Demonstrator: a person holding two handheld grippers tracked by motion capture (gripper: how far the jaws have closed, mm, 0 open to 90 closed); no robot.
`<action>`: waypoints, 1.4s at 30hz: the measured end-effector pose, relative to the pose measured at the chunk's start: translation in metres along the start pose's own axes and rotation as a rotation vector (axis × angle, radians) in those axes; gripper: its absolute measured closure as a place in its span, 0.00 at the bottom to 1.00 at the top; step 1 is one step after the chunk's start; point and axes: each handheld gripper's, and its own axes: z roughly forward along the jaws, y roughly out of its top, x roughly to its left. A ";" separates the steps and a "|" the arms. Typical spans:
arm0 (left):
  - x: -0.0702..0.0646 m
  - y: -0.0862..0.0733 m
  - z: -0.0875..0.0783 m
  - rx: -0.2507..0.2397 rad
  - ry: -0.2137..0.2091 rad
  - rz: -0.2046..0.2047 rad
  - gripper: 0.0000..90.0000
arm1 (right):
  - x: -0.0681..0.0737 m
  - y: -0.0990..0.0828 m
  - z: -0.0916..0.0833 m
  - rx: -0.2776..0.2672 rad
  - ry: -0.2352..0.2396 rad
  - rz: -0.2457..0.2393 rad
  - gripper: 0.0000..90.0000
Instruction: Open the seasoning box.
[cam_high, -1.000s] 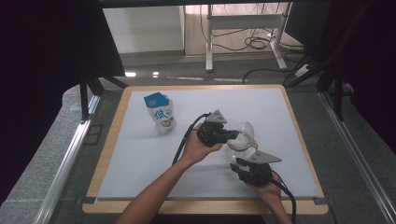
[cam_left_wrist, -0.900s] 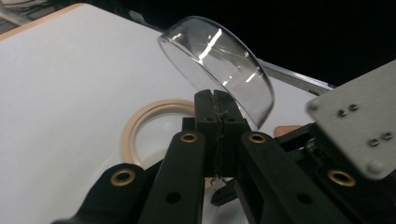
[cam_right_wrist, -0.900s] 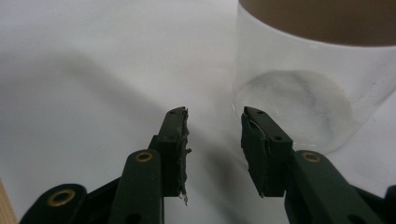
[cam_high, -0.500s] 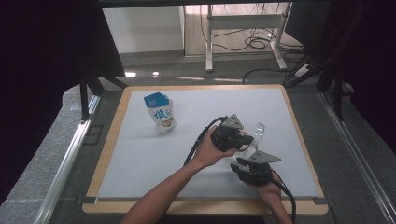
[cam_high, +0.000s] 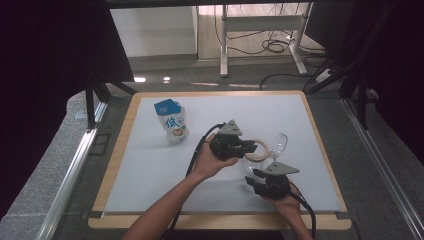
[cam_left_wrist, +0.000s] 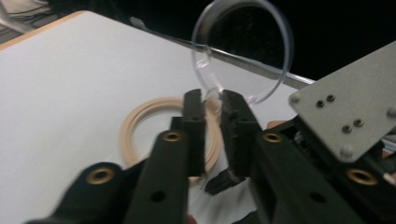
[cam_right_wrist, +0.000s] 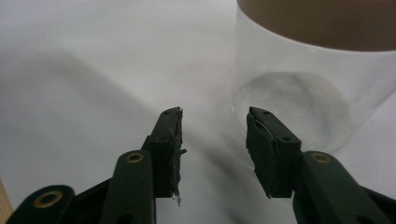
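Two grippers are in my hands over the white table (cam_high: 150, 165). One thing here carries writing: a blue and white pouch (cam_high: 171, 121) standing at the far left of the table, printed with a large character that I cannot read for certain and a small round picture beneath it.

My left gripper (cam_high: 252, 146) has just been easing its jaws apart; in the left gripper view (cam_left_wrist: 212, 100) they stand narrow, with the hinge tab of a clear round lid (cam_left_wrist: 243, 49) right at their tips. I cannot tell whether the pads press on it. That lid stands tilted up, open, above a clear glass jar (cam_high: 257, 161) with a cream ring (cam_high: 258, 149) around its mouth.

My right gripper (cam_high: 253, 180) sits just near the jar on my side. Its jaws have also been opening and now stand moderately apart (cam_right_wrist: 213, 122), holding nothing, the right jaw just in front of the jar's base (cam_right_wrist: 299, 100).
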 end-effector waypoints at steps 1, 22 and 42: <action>0.001 -0.004 -0.005 -0.004 0.013 -0.007 0.75 | 0.001 0.000 0.000 0.000 -0.001 -0.005 0.60; 0.031 -0.113 -0.081 0.001 0.180 -0.096 0.42 | 0.018 0.009 0.011 -0.030 -0.002 -0.023 0.44; 0.042 -0.146 -0.093 0.070 0.289 -0.115 0.41 | 0.023 0.018 0.027 -0.038 0.020 -0.018 0.43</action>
